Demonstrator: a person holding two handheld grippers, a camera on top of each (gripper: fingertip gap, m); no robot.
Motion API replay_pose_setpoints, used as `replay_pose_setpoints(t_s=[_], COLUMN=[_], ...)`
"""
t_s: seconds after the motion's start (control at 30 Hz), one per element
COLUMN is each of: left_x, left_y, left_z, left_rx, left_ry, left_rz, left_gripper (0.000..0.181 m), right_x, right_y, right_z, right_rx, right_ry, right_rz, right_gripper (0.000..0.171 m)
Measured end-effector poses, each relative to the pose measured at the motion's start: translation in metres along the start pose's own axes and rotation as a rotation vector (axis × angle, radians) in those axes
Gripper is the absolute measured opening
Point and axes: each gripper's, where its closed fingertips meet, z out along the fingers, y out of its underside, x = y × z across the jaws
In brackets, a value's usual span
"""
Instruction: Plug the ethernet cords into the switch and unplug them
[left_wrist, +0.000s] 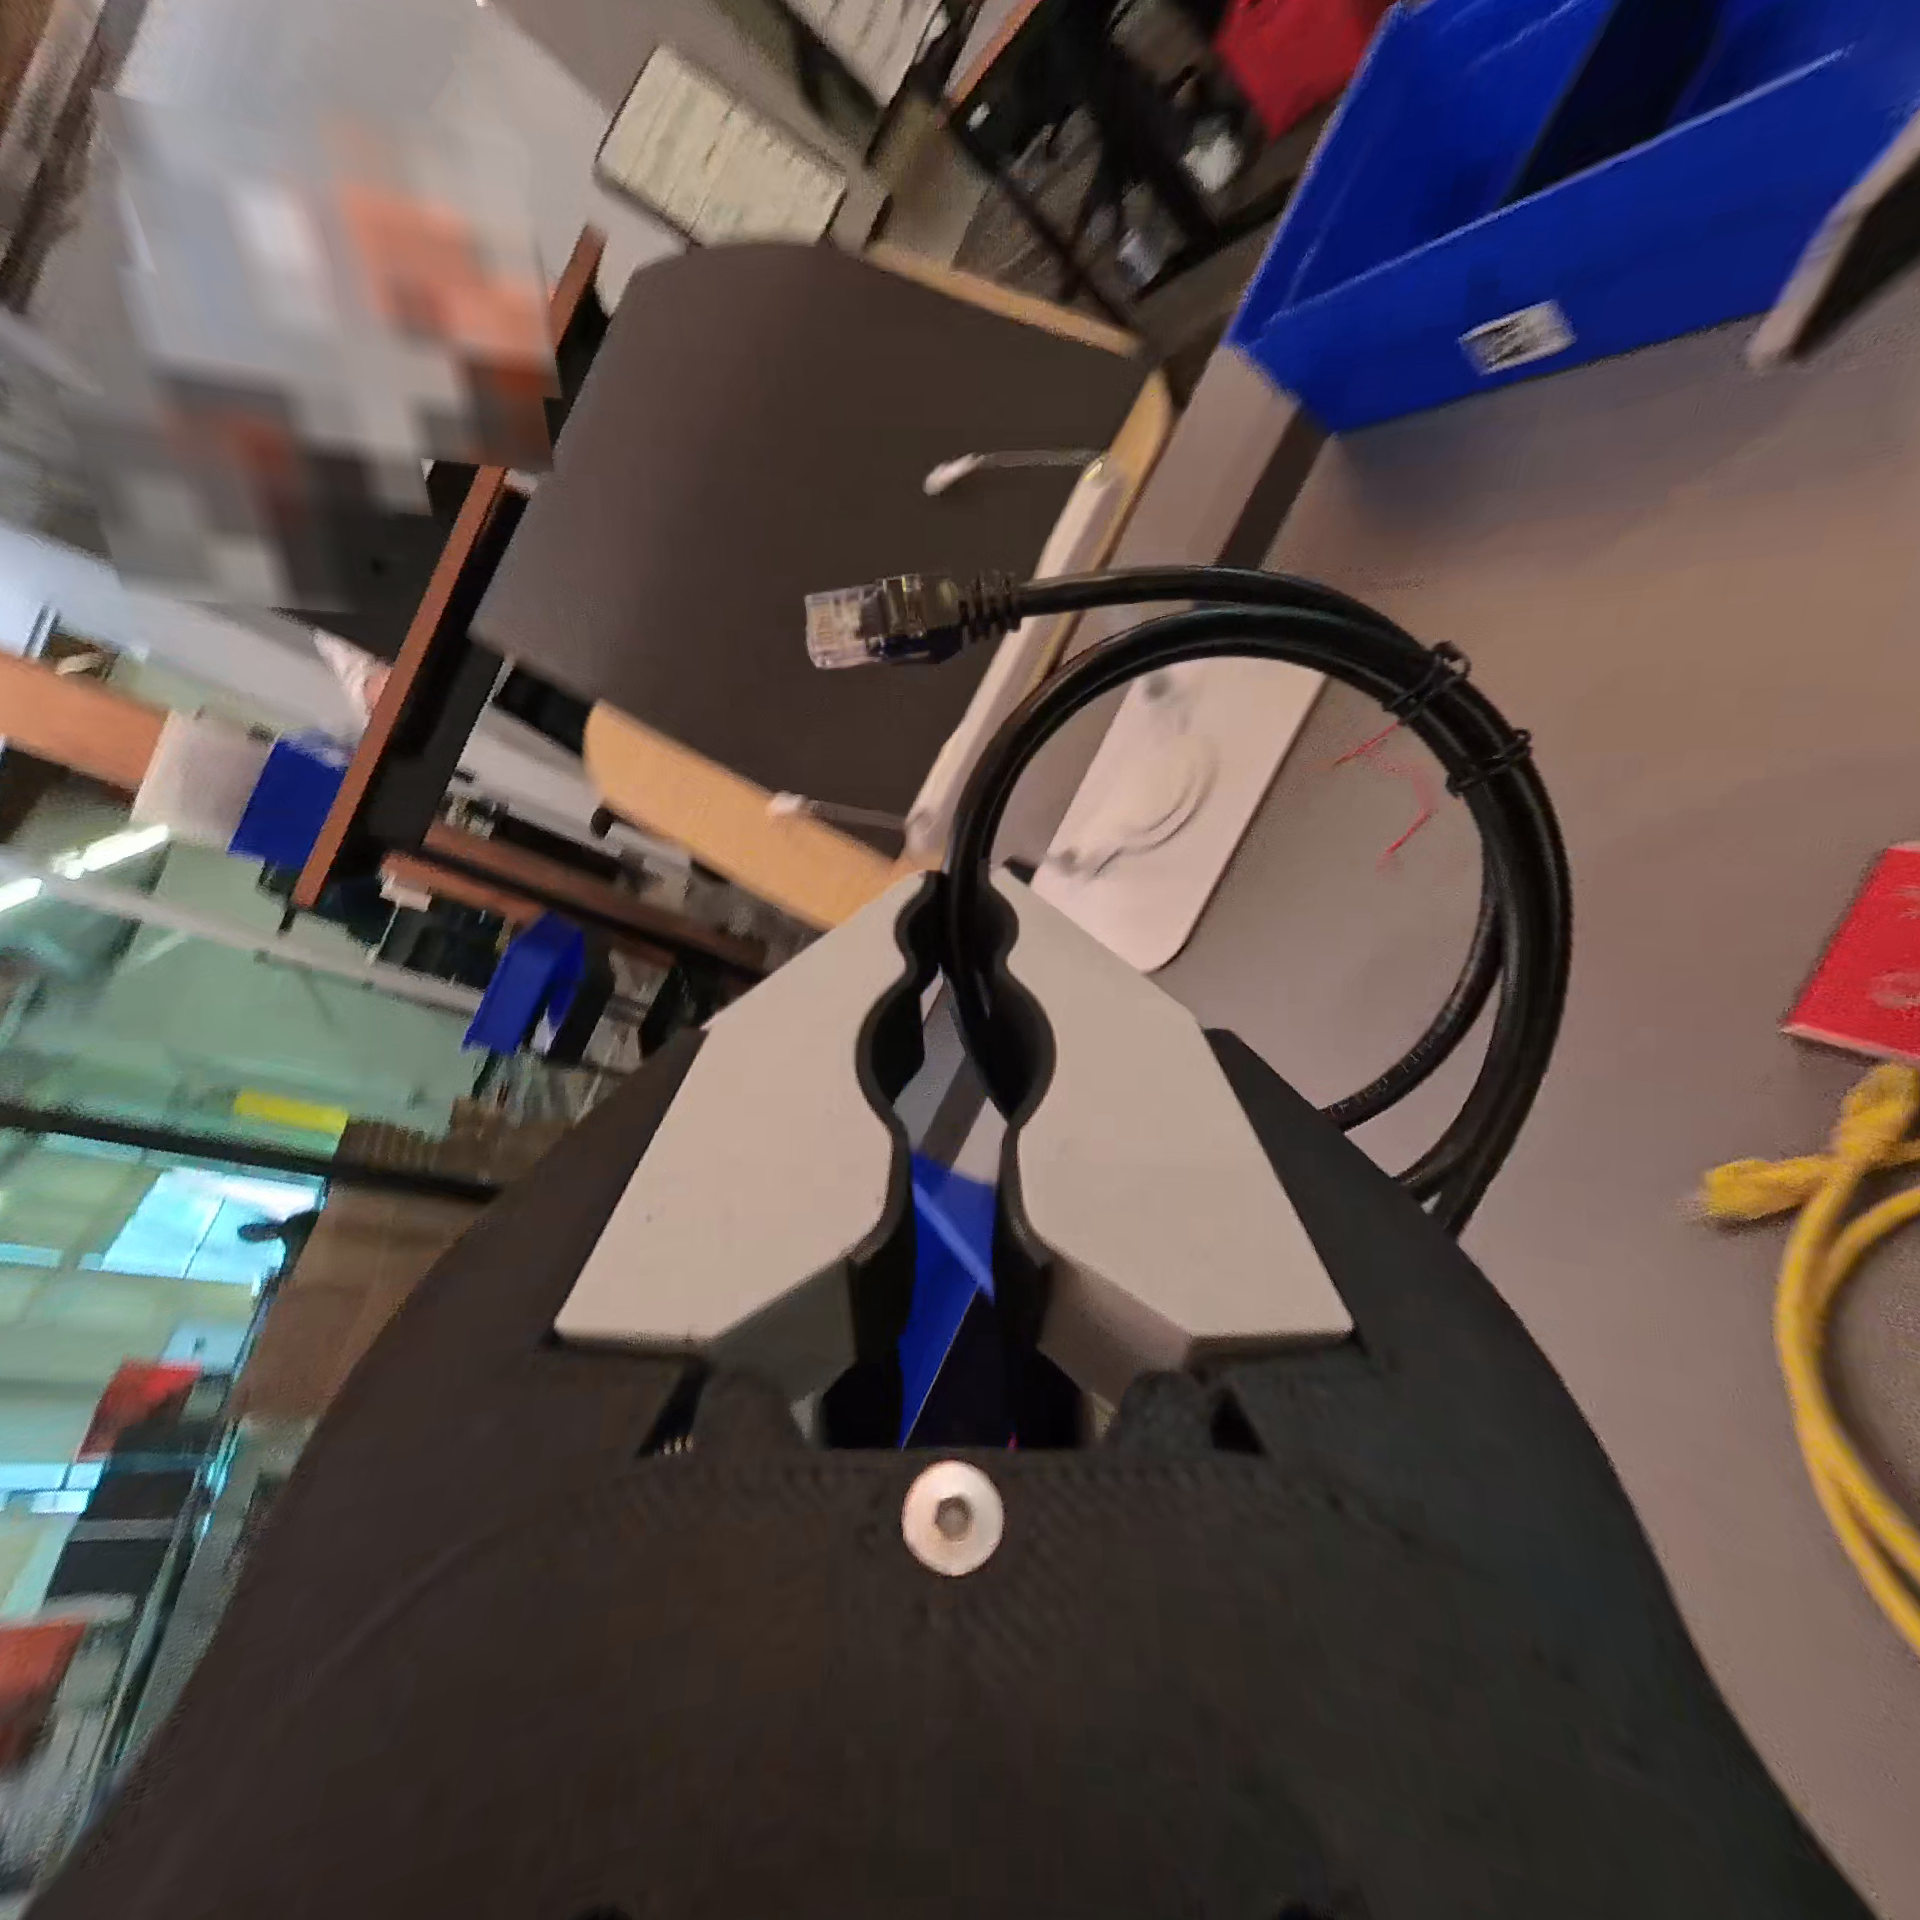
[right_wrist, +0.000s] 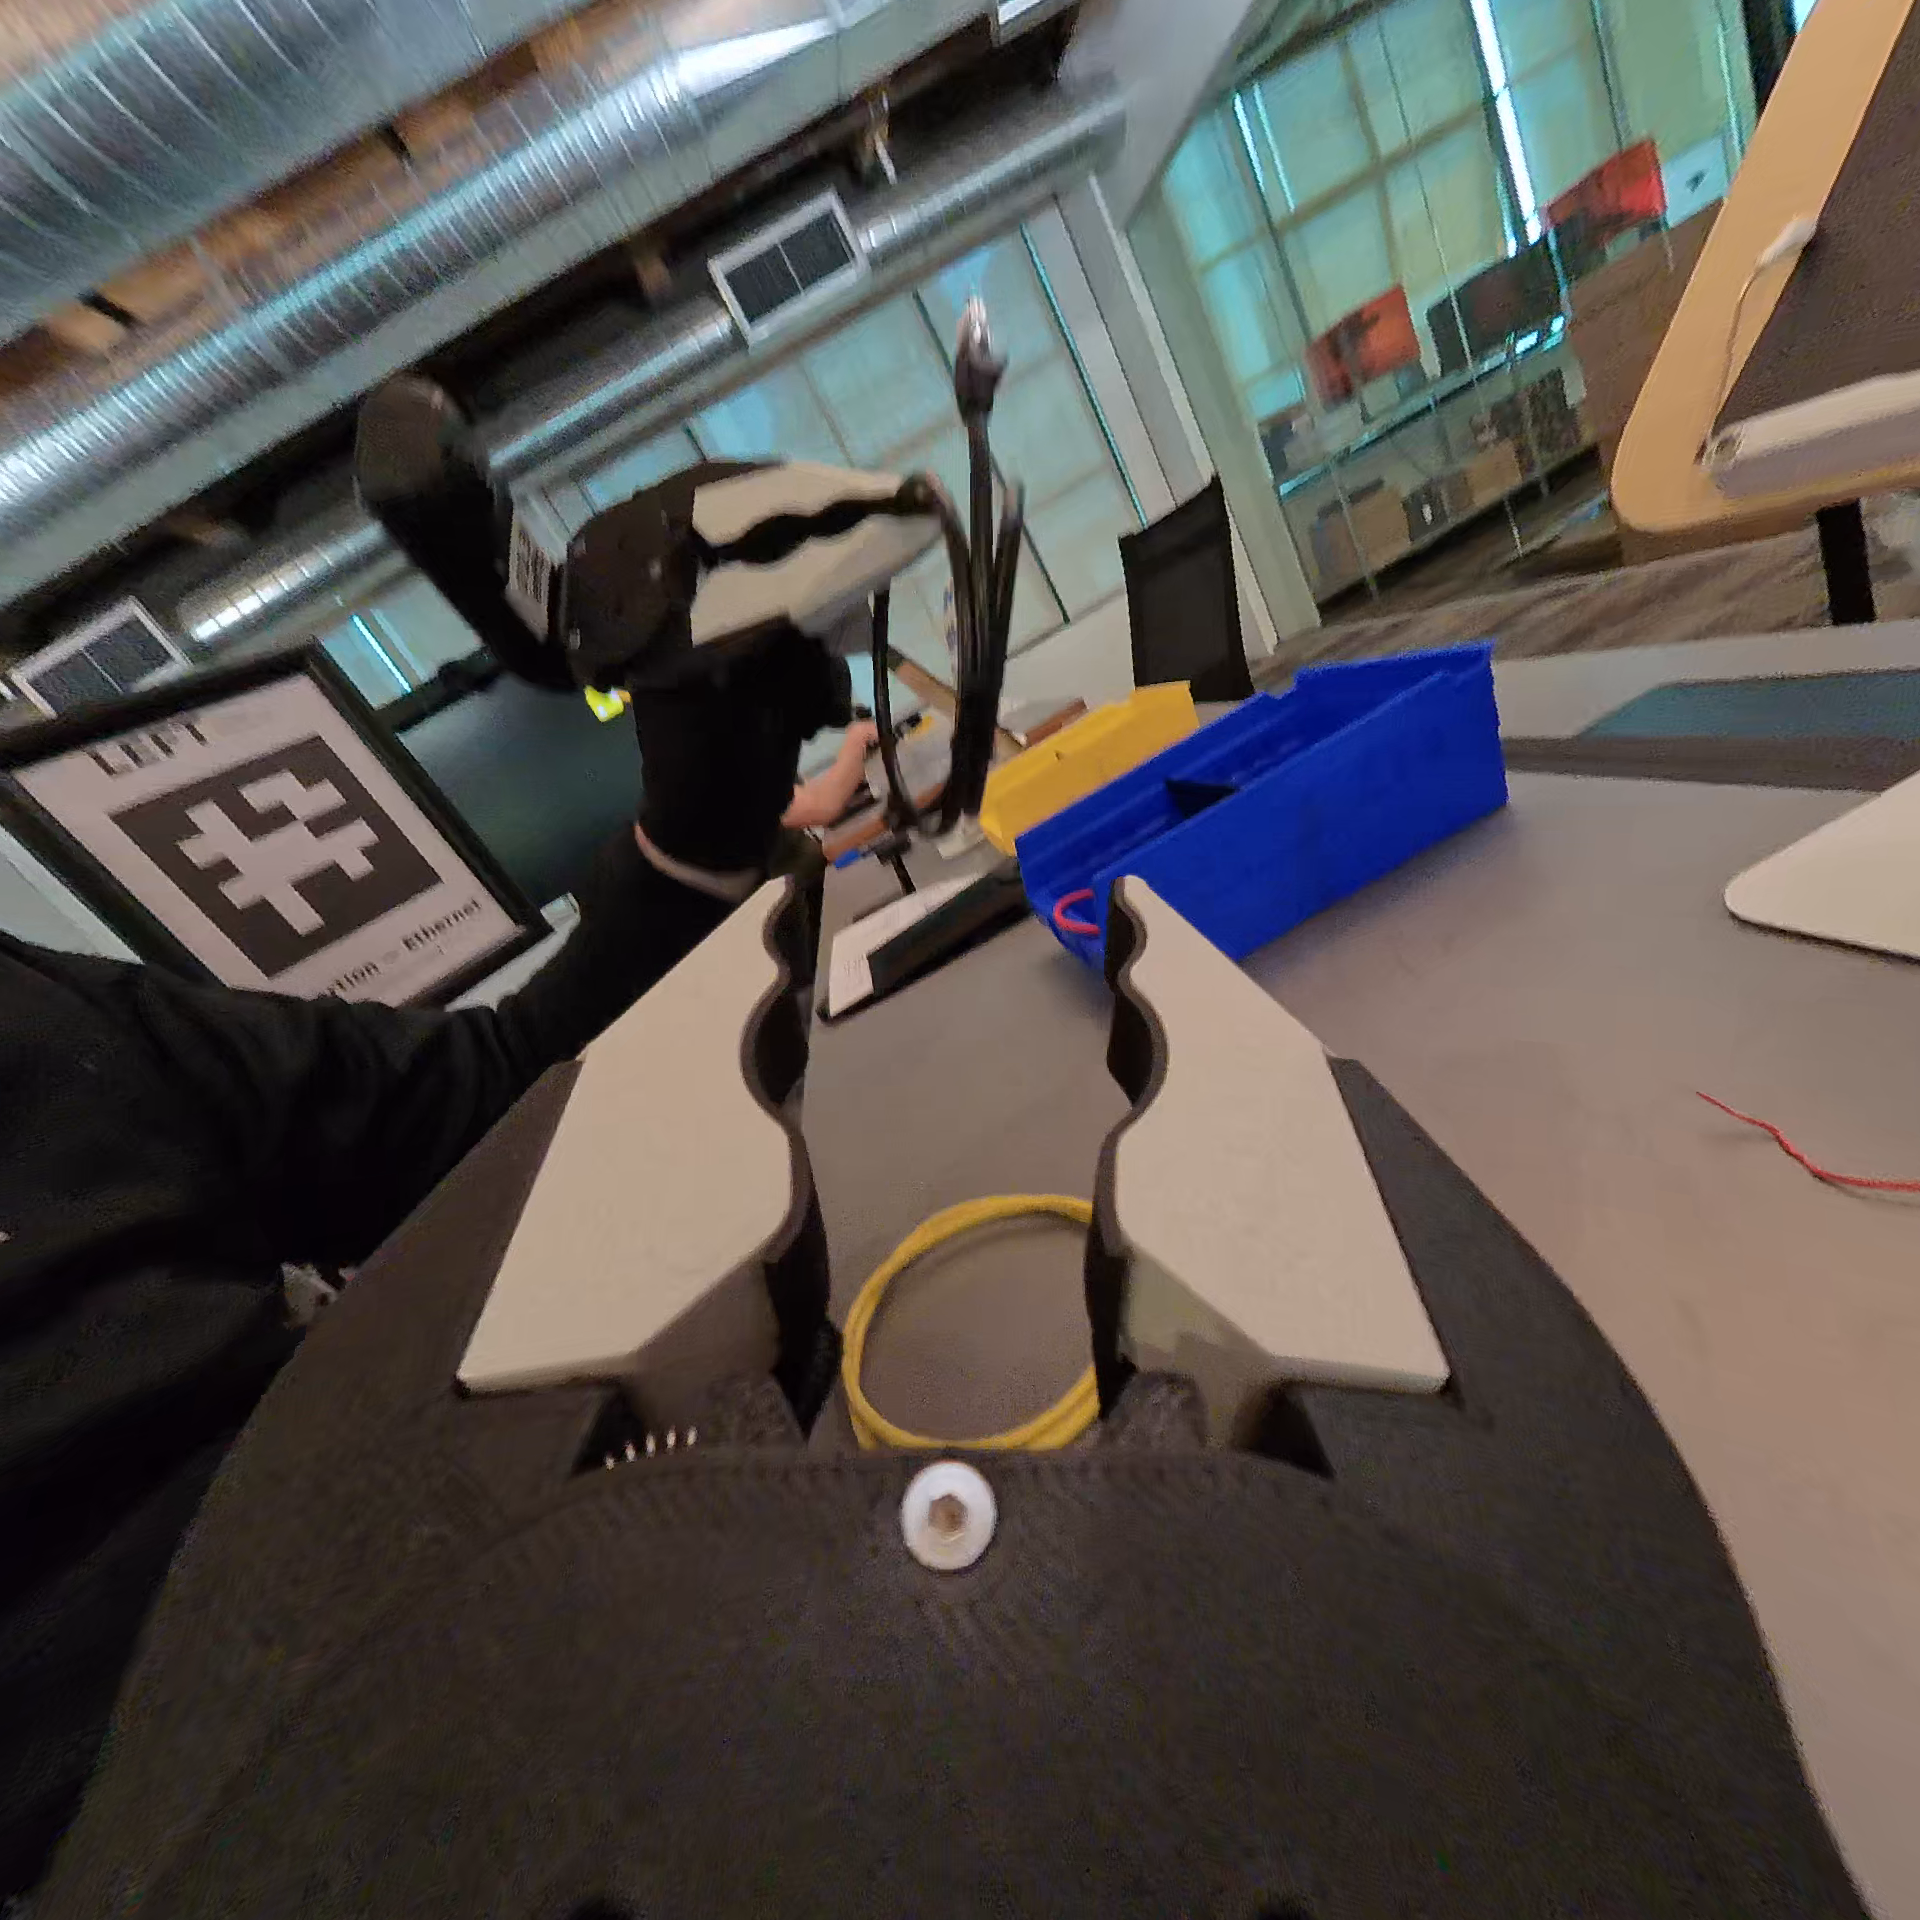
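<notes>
My left gripper (left_wrist: 961, 904) is shut on a coiled black ethernet cord (left_wrist: 1496, 831) and holds it in the air, tilted above the grey table (left_wrist: 1610, 623). The cord's clear plug (left_wrist: 862, 623) sticks out free to the left. In the right wrist view the left gripper (right_wrist: 914, 499) holds the black cord (right_wrist: 977, 582) high, plug up. My right gripper (right_wrist: 956, 914) is open and empty above a yellow ethernet cord (right_wrist: 966, 1340) coiled on the table; it also shows in the left wrist view (left_wrist: 1829, 1351). A flat black and white box (right_wrist: 914, 935) lies past the right fingertips; I cannot tell if it is the switch.
A blue bin (right_wrist: 1299, 810) and a yellow bin (right_wrist: 1081, 748) stand at the back of the table. A white monitor foot (right_wrist: 1839, 883), a thin red wire (right_wrist: 1808, 1153) and a red booklet (left_wrist: 1870, 966) lie to the right. A marker sign (right_wrist: 270, 842) stands left; a person (right_wrist: 727, 748) is behind.
</notes>
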Motion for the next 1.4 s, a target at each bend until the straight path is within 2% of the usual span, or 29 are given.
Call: replay_pose_setpoints(t_s=[0.13, 0.3, 0.4, 0.57, 0.63, 0.7, 0.77, 0.8, 0.9, 1.0, 1.07, 1.17, 1.23, 1.33, 1.4], left_x=[0.058, 0.105, 0.119, 0.13, 0.133, 0.142, 0.143, 0.144, 0.142, 0.132, 0.13, 0.138, 0.142, 0.146, 0.146], left_y=[-0.04, -0.061, -0.069, -0.077, -0.077, -0.072, -0.065, -0.063, -0.069, -0.083, -0.084, -0.086, -0.088, -0.091, -0.09], left_z=[0.016, 0.034, 0.038, 0.039, 0.041, 0.043, 0.046, 0.047, 0.038, 0.025, 0.025, 0.018, 0.013, 0.01, 0.012], left_rx=[0.075, 0.114, 0.136, 0.165, 0.171, 0.167, 0.159, 0.158, 0.196, 0.271, 0.274, 0.281, 0.302, 0.311, 0.319], left_ry=[0.1, 0.161, 0.191, 0.213, 0.225, 0.311, 0.395, 0.453, 0.697, 0.921, 0.994, 1.158, 1.245, 1.334, 1.341], left_rz=[0.062, 0.113, 0.104, 0.082, 0.069, 0.025, -0.065, -0.134, -0.454, -0.751, -0.874, -0.992, -1.057, -1.136, -1.168], left_gripper=[0.002, 0.001, 0.003, 0.003, 0.002, 0.005, 0.029, 0.035, 0.041, 0.043, 0.042, 0.042, 0.035, 0.033, 0.024], right_x=[-0.007, -0.002, 0.002, 0.007, 0.008, 0.011, 0.014, 0.017, 0.02, 0.019, 0.015, 0.009, 0.008, 0.007, 0.006], right_y=[-0.02, -0.025, -0.024, -0.019, -0.018, -0.021, -0.023, -0.022, -0.016, -0.012, -0.006, 0.001, 0.004, 0.01, 0.011], right_z=[-0.007, -0.015, -0.016, -0.018, -0.019, -0.022, -0.025, -0.027, -0.03, -0.027, -0.02, -0.011, -0.007, -0.004, -0.002], right_rx=[0.074, 0.084, 0.085, 0.065, 0.05, 0.02, -0.033, -0.087, -0.265, -0.386, -0.438, -0.479, -0.507, -0.547, -0.554], right_ry=[0.014, 0.047, 0.054, 0.069, 0.09, 0.163, 0.261, 0.326, 0.493, 0.6, 0.624, 0.628, 0.639, 0.646, 0.652], right_rz=[-0.04, -0.061, -0.053, -0.043, -0.073, -0.165, -0.306, -0.414, -0.765, -1.017, -1.136, -1.232, -1.286, -1.366, -1.397], right_gripper=[0.048, 0.043, 0.036, 0.003, 0.003, 0.003, 0.002, 0.002, 0.002, 0.001, 0.002, 0.002, 0.003, 0.001, 0.001])
